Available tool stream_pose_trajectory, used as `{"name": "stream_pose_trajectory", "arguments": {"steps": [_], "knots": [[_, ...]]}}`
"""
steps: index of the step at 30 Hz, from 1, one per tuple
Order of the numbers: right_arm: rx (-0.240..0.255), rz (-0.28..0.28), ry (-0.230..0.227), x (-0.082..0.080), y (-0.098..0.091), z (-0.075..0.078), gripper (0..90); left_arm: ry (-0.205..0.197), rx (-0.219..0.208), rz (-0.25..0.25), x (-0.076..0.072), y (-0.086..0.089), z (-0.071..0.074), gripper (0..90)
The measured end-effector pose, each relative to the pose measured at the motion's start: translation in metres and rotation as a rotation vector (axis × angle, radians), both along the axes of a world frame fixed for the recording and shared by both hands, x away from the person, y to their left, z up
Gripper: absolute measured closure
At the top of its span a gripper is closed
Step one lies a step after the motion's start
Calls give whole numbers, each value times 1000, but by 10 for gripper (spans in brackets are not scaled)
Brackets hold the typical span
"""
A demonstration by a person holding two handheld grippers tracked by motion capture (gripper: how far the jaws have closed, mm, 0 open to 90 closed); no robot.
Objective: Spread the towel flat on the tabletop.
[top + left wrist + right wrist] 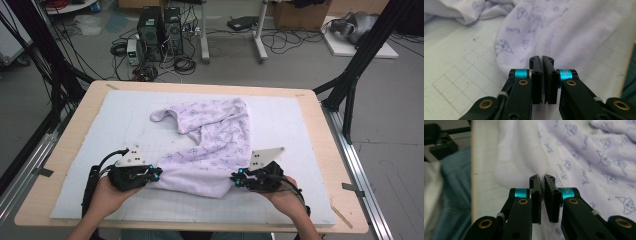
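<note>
White gridded padding covers the table (70,131), where a lilac printed garment (215,137) lies crumpled from the middle toward the near edge. Left tongs (158,174) pinch its near-left corner; right tongs (235,179) pinch its near-right corner

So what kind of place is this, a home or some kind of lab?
Most likely a robotics or recording lab, not a home. Black desktop computer towers sit on the grey floor amid loose cables, black frame struts flank the wooden table, and a white gridded mat covers it.
</note>
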State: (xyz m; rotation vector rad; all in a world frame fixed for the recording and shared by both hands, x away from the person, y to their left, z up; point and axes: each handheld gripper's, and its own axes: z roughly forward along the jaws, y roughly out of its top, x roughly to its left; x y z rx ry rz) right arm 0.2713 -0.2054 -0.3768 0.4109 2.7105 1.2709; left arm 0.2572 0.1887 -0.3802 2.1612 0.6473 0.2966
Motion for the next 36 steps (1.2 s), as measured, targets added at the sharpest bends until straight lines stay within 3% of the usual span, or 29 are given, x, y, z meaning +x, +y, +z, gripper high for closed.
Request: {"name": "stream_pose_trajectory", "arguments": {"steps": [3, 6, 7, 8, 9, 12, 13, 14, 15, 16, 18, 19, 21, 23, 26, 27, 28, 29, 30, 31, 33, 36], "knots": [[3, 45, 4, -19, -6, 14, 849, -4, -6, -17, -12, -1, 7, 859], [4, 83, 1, -31, -9, 21, 848, 6, -27, -69, -29, -3, 11, 856], [52, 116, 13, -39, -15, 27, 819, 8, -30, -84, -33, -3, 12, 786], [52, 116, 13, -39, -15, 27, 819, 7, -31, -92, -35, -4, 12, 786], [85, 104, 11, -39, -19, 30, 772, 6, -27, -90, -35, -4, 11, 633], [77, 66, 0, -33, -20, 27, 698, 9, -24, -69, -27, -4, 7, 569], [52, 36, 3, -23, -19, 19, 653, 5, -21, -63, -18, -6, 1, 552], [33, 9, -7, -18, -18, 12, 625, 5, -21, -63, -18, -6, 1, 557], [15, -17, 0, -13, -17, 5, 618, 7, -9, -45, -6, -9, -9, 560], [15, -17, 0, -13, -17, 5, 618, 7, -9, -45, -6, -9, -9, 565], [-18, -77, 27, 5, -17, -19, 573, 7, 26, -27, 6, -14, -20, 566], [-18, -77, 27, 5, -17, -19, 573, 26, 24, -17, 13, -17, -26, 566], [-41, -96, 51, 12, -17, -34, 538, 48, 40, 4, 24, -21, -37, 553], [-77, -103, 67, 16, -14, -46, 528, 46, 80, 11, 31, -27, -46, 542], [-110, -107, 74, 17, -11, -55, 536, 52, 126, -7, 39, -33, -55, 615], [-105, -110, 78, 19, -9, -61, 571, 46, 121, -9, 39, -33, -56, 692], [-105, -110, 78, 19, -9, -61, 571, 42, 120, -8, 40, -34, -56, 692], [-77, -129, 73, 19, -11, -63, 672, 38, 125, -9, 39, -34, -55, 829], [-56, -141, 81, 19, -13, -63, 744, 41, 126, -19, 39, -34, -55, 845], [-56, -141, 81, 19, -13, -63, 744, 37, 133, -16, 38, -34, -55, 845], [-28, -140, 97, 20, -15, -63, 832, 22, 132, -11, 33, -34, -52, 859], [-18, -128, 95, 17, -14, -59, 838, -1, 102, -1, 26, -28, -44, 860]]}}
